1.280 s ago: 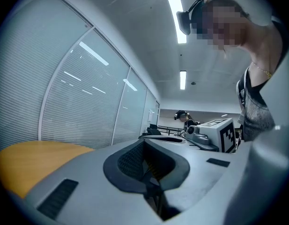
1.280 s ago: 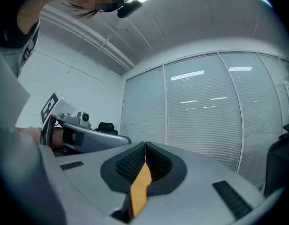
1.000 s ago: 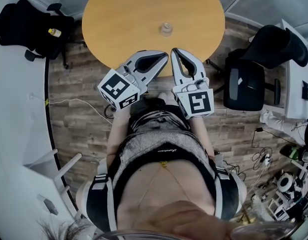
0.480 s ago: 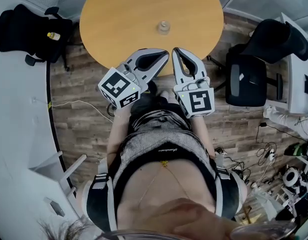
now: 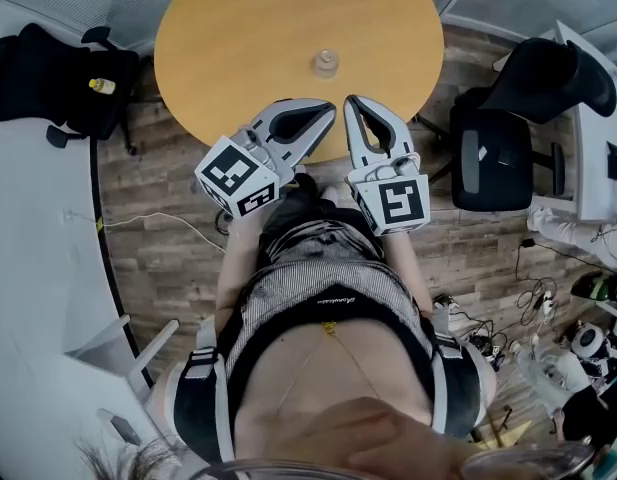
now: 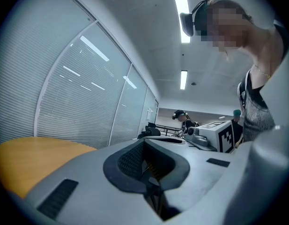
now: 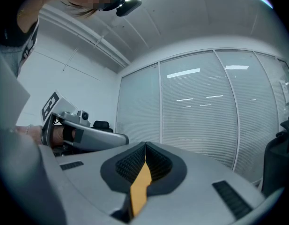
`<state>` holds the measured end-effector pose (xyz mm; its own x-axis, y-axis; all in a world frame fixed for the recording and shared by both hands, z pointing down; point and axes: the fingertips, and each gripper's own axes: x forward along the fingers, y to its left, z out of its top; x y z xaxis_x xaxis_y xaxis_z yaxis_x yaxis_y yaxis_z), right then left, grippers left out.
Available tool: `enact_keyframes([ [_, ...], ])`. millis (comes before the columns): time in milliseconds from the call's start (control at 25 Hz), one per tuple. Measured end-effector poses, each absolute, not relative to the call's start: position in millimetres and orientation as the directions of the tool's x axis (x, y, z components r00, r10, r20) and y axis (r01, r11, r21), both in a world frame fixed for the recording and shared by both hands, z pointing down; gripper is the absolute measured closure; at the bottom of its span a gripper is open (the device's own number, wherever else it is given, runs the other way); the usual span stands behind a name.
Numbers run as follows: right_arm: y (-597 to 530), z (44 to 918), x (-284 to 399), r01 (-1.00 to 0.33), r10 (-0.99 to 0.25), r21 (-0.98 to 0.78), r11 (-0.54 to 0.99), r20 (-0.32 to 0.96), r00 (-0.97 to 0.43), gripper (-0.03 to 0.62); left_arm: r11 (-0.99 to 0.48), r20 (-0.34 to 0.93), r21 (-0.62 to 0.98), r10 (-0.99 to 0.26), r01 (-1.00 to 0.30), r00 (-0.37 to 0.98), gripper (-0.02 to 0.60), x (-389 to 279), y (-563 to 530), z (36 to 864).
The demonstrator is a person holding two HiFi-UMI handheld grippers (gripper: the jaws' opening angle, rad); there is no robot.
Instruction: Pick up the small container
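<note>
Head view, looking steeply down: I hold two grippers side by side above my lap, their tips nearly touching each other over the near edge of one round orange table (image 5: 238, 38). My left gripper (image 5: 329, 111) has its jaws pressed together with nothing between them; the left gripper view shows the two ribbed pads meeting along one seam. My right gripper (image 5: 350, 102) is likewise fully closed and empty; in the right gripper view only a thin sliver of orange tabletop shows through the slit below its pads. Each gripper carries one marker cube at its rear, two in all.

One small container (image 5: 326, 64), clear and upright, stands alone on the table. It lies straight ahead of both pairs of jaw tips, roughly on the line between them, apart from each and touched by neither.

Two black chairs stand off to the side of my right gripper, one close (image 5: 493, 163) and one farther out (image 5: 553, 73). One dark chair (image 5: 43, 63) sits well out beyond my left gripper, with one small yellow object (image 5: 101, 85) on it.
</note>
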<state>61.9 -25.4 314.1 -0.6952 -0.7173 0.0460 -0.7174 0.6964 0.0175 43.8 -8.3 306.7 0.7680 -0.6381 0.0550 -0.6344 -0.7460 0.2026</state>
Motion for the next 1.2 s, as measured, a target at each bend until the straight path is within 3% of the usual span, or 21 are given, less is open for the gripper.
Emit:
enact_keyframes([
  [1200,-110.8,313.3,2.4,-0.835,-0.836,0.054,0.547,0.067,-0.544,0.576,-0.842,0.031,0.219,-0.500,-0.494,0.866,0.563,-29.3,-99.4,308.9],
])
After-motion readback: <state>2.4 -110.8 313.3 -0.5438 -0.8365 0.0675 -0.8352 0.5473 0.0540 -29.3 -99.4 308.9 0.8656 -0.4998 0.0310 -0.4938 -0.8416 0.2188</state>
